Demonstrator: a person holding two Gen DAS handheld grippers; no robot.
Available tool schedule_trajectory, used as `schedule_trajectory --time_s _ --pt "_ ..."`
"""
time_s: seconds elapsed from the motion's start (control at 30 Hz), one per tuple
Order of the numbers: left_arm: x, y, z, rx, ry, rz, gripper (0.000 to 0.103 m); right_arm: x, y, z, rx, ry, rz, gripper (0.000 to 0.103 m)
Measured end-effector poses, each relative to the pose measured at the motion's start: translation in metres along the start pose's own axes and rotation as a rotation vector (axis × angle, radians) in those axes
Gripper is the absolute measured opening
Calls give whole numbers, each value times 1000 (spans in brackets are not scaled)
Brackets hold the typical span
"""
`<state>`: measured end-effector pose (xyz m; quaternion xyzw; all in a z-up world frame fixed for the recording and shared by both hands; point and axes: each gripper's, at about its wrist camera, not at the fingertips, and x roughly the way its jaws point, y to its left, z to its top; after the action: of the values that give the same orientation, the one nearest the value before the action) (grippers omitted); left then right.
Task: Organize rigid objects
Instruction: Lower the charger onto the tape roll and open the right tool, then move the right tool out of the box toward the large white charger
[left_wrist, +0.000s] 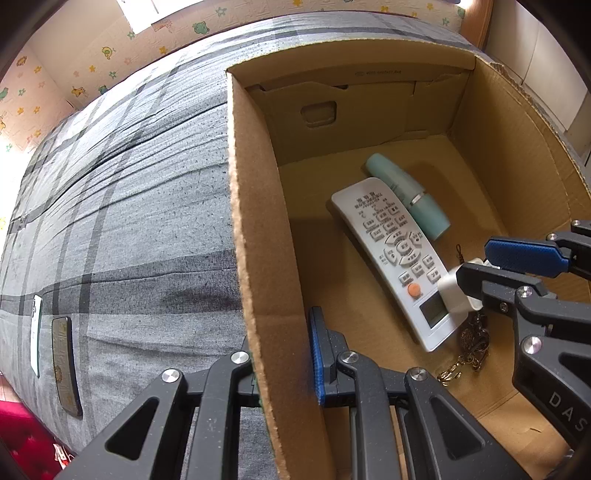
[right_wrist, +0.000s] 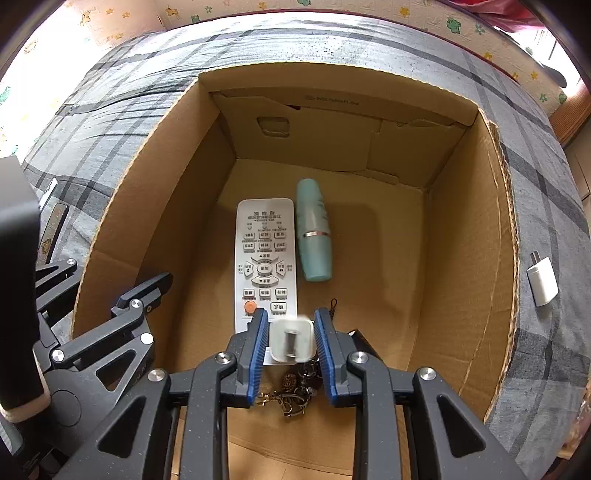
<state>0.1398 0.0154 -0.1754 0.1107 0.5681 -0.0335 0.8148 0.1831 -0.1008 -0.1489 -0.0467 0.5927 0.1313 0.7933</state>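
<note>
An open cardboard box (right_wrist: 177, 177) stands on a grey plaid bed. Inside lie a white remote control (right_wrist: 264, 254), a teal bottle (right_wrist: 313, 236) and a metal keychain (right_wrist: 295, 391). My right gripper (right_wrist: 291, 343) is inside the box above the keychain; a white charger plug (right_wrist: 291, 341) sits between its blue pads, blurred, with small gaps on both sides. In the left wrist view the plug (left_wrist: 456, 291) shows at the right gripper's fingers (left_wrist: 524, 256). My left gripper (left_wrist: 280, 365) straddles the box's left wall (left_wrist: 255, 229), fingers (left_wrist: 318, 354) apart.
A second white charger plug (right_wrist: 542, 280) lies on the bed right of the box. Two phones (left_wrist: 66, 365) lie on the bed left of the box, one dark, one white (left_wrist: 36, 332). A patterned wall runs behind the bed.
</note>
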Motion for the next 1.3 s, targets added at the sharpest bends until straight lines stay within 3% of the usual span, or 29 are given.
schedule_trajectory --time_s 0.3,0.47,0.57,0.7,0.77,1.03,1.13,1.3 --pt "-2 -1 0 -4 -1 -1 17 -8 1 -2 -1 -42 2 51" --pt "-1 -1 1 -2 0 1 17 -18 -1 -3 15 -95 -11 77" --pt "-1 0 1 -2 1 2 18 -20 1 -3 6 -101 8 83" --pt "-1 -1 1 -5 -1 0 18 -23 4 -5 5 -115 6 86" --pt "-1 1 1 -12 1 -6 18 -26 4 -6 4 -133 -28 92" --pt "-1 0 1 -5 1 4 17 -50 -14 -9 34 -173 -37 94" --pt "-1 0 1 -4 3 5 17 -61 -25 -11 49 -195 -24 101" --pt "-2 -2 2 -1 0 6 17 -73 -40 -12 62 -201 35 101"
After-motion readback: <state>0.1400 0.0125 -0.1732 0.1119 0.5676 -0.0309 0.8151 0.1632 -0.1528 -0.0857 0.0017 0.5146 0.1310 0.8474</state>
